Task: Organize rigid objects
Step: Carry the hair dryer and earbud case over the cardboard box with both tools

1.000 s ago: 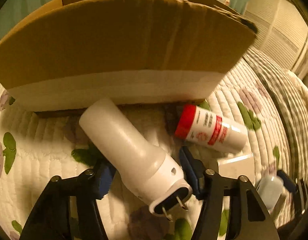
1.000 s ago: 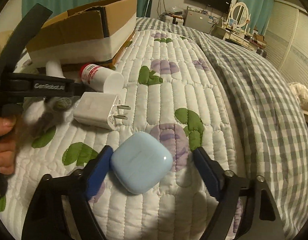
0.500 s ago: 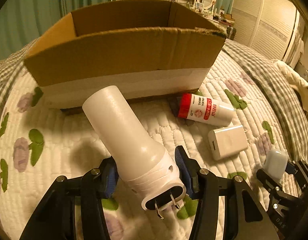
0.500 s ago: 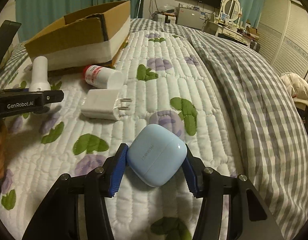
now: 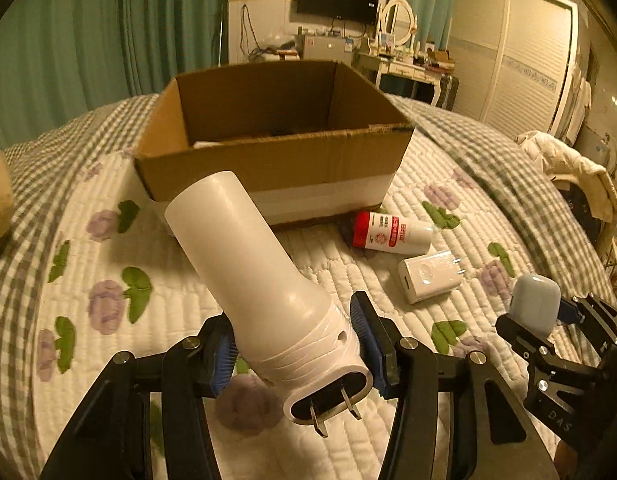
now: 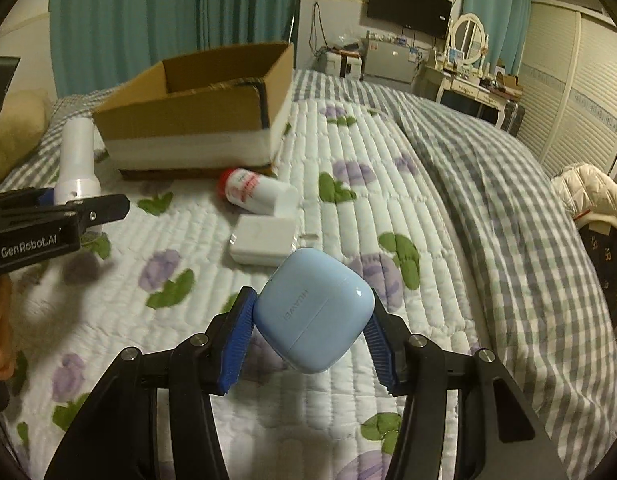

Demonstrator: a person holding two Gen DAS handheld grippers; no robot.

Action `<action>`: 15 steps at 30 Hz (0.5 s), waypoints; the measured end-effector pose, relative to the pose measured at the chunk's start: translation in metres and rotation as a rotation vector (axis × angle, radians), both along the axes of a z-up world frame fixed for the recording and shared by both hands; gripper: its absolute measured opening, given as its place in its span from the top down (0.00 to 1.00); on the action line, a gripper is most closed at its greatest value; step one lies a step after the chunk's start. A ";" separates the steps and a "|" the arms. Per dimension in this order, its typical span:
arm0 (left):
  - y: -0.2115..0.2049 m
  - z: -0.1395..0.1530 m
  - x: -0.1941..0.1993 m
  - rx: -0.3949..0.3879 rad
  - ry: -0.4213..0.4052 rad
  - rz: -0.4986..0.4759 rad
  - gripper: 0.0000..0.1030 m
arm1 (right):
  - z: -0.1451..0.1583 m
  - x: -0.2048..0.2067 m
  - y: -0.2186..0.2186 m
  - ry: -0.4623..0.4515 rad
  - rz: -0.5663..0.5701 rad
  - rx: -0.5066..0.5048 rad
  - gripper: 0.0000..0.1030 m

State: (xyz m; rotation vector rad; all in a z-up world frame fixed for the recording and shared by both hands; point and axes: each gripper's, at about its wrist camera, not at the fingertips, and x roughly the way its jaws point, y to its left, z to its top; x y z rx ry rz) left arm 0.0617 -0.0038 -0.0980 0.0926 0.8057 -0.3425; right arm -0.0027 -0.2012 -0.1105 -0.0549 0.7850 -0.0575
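Note:
My left gripper (image 5: 294, 346) is shut on the wide base of a white plug-in device (image 5: 252, 272), a cylinder with two prongs at its near end, lifted off the quilt. My right gripper (image 6: 310, 338) is shut on a light blue earbuds case (image 6: 314, 312), also raised above the bed. Ahead stands an open cardboard box (image 5: 268, 164) with a white band along its lower side. In front of the box lie a white bottle with a red cap (image 5: 390, 235) and a white wall charger (image 5: 430, 276). From the right wrist view the left gripper (image 6: 48, 216) holds the white device (image 6: 76, 160) at the far left.
The quilted bedspread with purple and green flowers (image 6: 348, 208) meets a grey checked blanket (image 6: 508, 208) on the right. A dresser with a mirror (image 6: 470, 52) and a TV stand at the back. A cream jacket (image 6: 588, 192) lies beyond the bed's right edge.
Both grippers have risen from the quilt. The left closed on the white device and lifted it; the right closed on the blue case and raised it. The box interior now shows.

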 end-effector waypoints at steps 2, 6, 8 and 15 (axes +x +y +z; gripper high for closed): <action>0.003 0.008 -0.004 -0.008 -0.014 0.000 0.48 | 0.007 -0.002 0.005 -0.014 0.007 -0.001 0.49; 0.008 0.022 -0.013 -0.021 -0.053 0.006 0.48 | 0.023 -0.008 0.019 -0.050 0.024 -0.001 0.49; 0.015 0.031 -0.018 -0.027 -0.073 0.011 0.48 | 0.031 -0.011 0.024 -0.067 0.031 0.001 0.49; 0.030 0.057 -0.032 -0.043 -0.155 0.029 0.48 | 0.056 -0.019 0.042 -0.131 0.040 -0.005 0.49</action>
